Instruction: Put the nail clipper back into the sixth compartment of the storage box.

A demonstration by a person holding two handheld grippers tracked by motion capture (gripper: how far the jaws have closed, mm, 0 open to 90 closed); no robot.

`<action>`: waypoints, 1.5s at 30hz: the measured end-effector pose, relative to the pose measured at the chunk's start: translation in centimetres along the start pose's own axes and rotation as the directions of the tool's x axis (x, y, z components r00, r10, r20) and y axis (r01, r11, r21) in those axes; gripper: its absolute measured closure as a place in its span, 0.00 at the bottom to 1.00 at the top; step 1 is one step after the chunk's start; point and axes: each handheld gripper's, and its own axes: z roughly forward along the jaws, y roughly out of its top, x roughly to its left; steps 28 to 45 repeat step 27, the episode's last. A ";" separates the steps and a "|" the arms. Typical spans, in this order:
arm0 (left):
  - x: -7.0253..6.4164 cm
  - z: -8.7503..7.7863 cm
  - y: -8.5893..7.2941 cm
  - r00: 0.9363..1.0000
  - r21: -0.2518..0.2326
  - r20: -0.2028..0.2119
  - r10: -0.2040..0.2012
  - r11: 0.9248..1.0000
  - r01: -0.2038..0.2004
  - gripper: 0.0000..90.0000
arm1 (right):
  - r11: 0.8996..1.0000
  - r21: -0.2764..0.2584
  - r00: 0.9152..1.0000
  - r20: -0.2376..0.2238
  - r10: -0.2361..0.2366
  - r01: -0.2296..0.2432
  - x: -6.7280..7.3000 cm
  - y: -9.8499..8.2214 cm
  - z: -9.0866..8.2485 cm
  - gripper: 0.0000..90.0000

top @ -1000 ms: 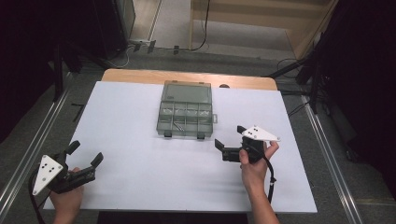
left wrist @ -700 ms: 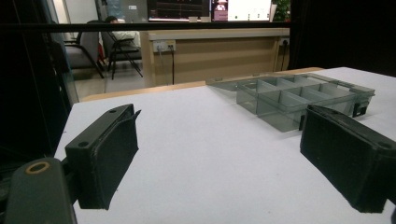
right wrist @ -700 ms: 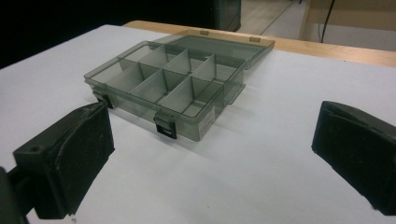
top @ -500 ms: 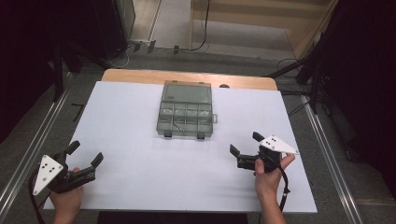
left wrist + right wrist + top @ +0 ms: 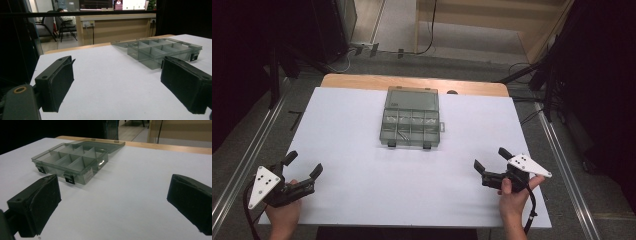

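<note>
A clear grey compartment box [image 5: 412,120] lies open in the middle of the white table top, its lid folded flat toward the far side. The same box [image 5: 162,51] sits ahead and to the right in the left gripper view, and the box [image 5: 72,161] sits ahead to the left in the right gripper view. My left gripper [image 5: 303,165] rests open near the front left corner, nothing between its jaws. My right gripper [image 5: 491,159] stands open near the front right, also empty, well short of the box.
The white sheet [image 5: 362,165] covers the table, with a wooden strip [image 5: 362,81] along the far edge. Metal rails [image 5: 252,150] run down both sides. Cables and dark stands lie on the floor beyond.
My right gripper has drawn back from beside the box toward the front right of the table. The left gripper has stayed where it was.
</note>
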 end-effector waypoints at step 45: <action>0.1 -0.1 0.0 1.000 -0.003 0.002 -0.008 1.000 0.008 0.12 | 0.996 -0.077 0.997 0.066 0.043 -0.038 -3.3 -3.6 -3.8 0.00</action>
